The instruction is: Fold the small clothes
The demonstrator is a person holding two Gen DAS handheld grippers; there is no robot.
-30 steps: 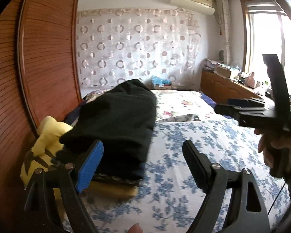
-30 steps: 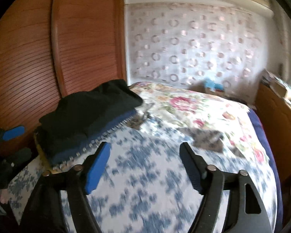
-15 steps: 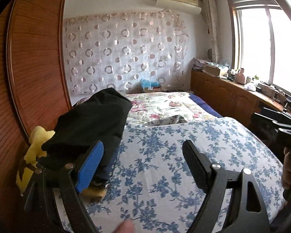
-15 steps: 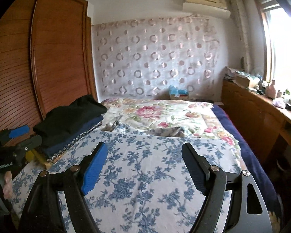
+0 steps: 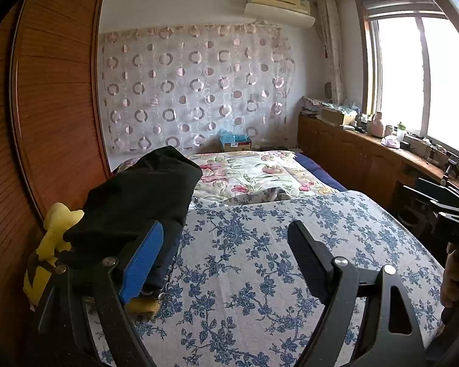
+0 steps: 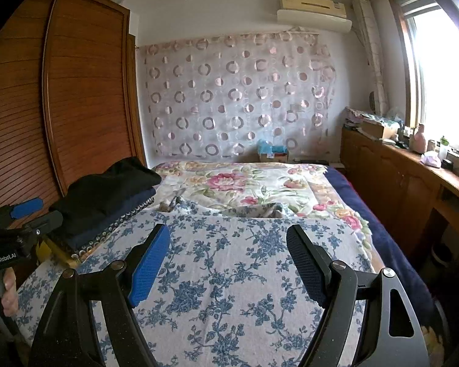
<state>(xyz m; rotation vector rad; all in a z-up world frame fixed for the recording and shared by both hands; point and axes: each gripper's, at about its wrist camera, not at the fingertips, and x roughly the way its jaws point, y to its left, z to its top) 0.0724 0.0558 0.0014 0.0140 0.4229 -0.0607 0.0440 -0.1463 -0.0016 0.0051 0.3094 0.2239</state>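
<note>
A stack of folded clothes lies at the bed's left edge, a black garment on top of dark blue ones, with a yellow piece beneath. My left gripper is open and empty, hovering just right of the stack above the blue-flowered sheet. My right gripper is also open and empty over the middle of the sheet. Each view catches the other gripper held in a hand at its edge: the right one, the left one.
A wooden wardrobe runs along the left of the bed. A floral quilt covers the far half of the bed. A wooden counter with clutter stands under the window on the right. A patterned curtain hangs behind.
Both grippers have pulled back and away from the stack, which now looks farther off. Their jaws stayed open. The black garment rests on top of the pile.
</note>
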